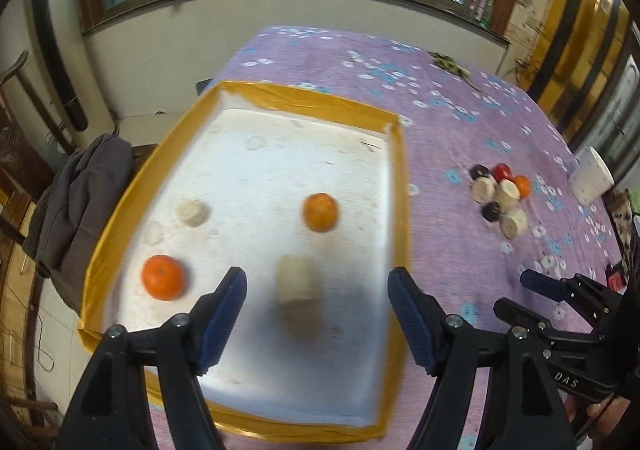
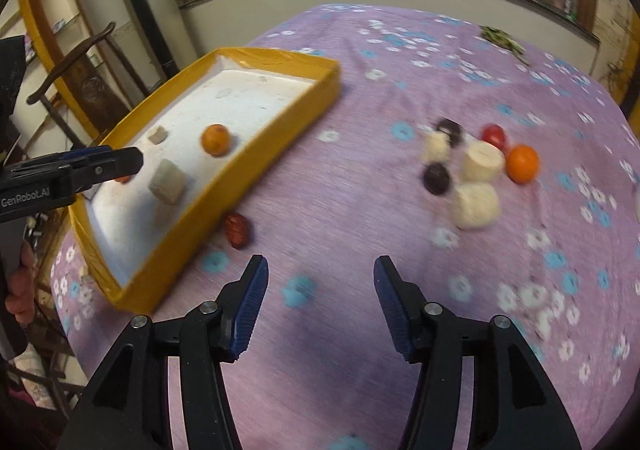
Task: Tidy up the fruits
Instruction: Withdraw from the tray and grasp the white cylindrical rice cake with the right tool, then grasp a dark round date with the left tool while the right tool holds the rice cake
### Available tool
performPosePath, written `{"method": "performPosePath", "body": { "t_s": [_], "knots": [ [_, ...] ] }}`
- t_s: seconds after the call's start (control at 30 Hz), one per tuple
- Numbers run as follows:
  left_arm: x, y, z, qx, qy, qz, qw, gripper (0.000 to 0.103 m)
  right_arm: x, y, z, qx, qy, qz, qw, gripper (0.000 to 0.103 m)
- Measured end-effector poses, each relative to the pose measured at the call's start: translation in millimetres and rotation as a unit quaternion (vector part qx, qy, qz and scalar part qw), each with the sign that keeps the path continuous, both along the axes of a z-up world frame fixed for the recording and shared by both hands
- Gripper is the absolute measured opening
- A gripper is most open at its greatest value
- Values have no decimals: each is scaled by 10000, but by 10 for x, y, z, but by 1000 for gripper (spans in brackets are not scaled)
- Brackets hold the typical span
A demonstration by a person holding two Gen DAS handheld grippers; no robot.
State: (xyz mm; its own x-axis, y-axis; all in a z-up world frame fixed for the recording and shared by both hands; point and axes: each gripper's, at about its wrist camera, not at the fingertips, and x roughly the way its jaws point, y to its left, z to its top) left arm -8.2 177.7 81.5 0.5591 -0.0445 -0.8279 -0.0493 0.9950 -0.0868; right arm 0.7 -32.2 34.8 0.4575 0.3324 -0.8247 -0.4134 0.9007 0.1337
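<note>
A yellow-rimmed tray (image 1: 308, 95) with a white floor holds two oranges (image 1: 164, 277) (image 1: 320, 211) and two pale chunks (image 1: 193, 213) (image 1: 298, 278). My left gripper (image 1: 316, 282) hangs open over the tray; the nearer chunk lies below the gap, untouched by either pad. My right gripper (image 2: 320, 266) is open over bare purple cloth with nothing between its fingers. Ahead of it to the right lies a pile: an orange (image 2: 522, 163), a red fruit (image 2: 493, 135), two dark fruits (image 2: 437, 178) and pale chunks (image 2: 482, 161). A red date (image 2: 238, 230) rests against the tray's outer wall.
The purple flowered cloth (image 2: 360, 350) covers the table. A white object (image 1: 592, 175) stands at its right edge and a green sprig (image 1: 452, 65) lies at the back. A chair draped with a grey jacket (image 1: 80, 201) stands left of the tray.
</note>
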Motion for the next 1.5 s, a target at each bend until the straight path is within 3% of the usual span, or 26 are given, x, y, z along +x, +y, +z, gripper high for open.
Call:
{"method": "performPosePath", "body": {
  "t_s": [0.33, 0.77, 0.83, 0.9, 1.0, 1.27, 1.33, 1.4, 1.5],
  "knots": [
    [-61, -660, -22, 155, 129, -616, 9979, 82, 128, -727, 1, 248, 36, -781, 9966, 55],
    [-68, -932, -124, 360, 352, -732, 9960, 86, 689, -680, -189, 378, 35, -551, 9978, 54],
    [-29, -945, -138, 359, 384, -706, 9961, 86, 745, -674, -222, 439, 38, -454, 9980, 48],
    [23, -972, -156, 362, 409, -699, 9961, 86, 785, -665, -255, 430, 85, -331, 9985, 31],
    [132, -1060, -193, 356, 440, -742, 9956, 86, 761, -707, -247, 481, 19, -203, 9986, 30],
    [618, -1493, -354, 146, 460, -1048, 9933, 85, 590, -1173, -135, 633, -42, -541, 9965, 31],
    [767, -1609, -424, 57, 501, -1108, 9926, 82, 551, -1253, -125, 593, -55, -603, 9964, 31],
    [893, -1697, -505, -64, 609, -1143, 9916, 69, 525, -1316, -132, 569, -38, -643, 9963, 31],
    [1023, -1799, -596, -225, 690, -1177, 9904, 62, 496, -1369, -147, 629, 12, -677, 9957, 31]
  ]
}}
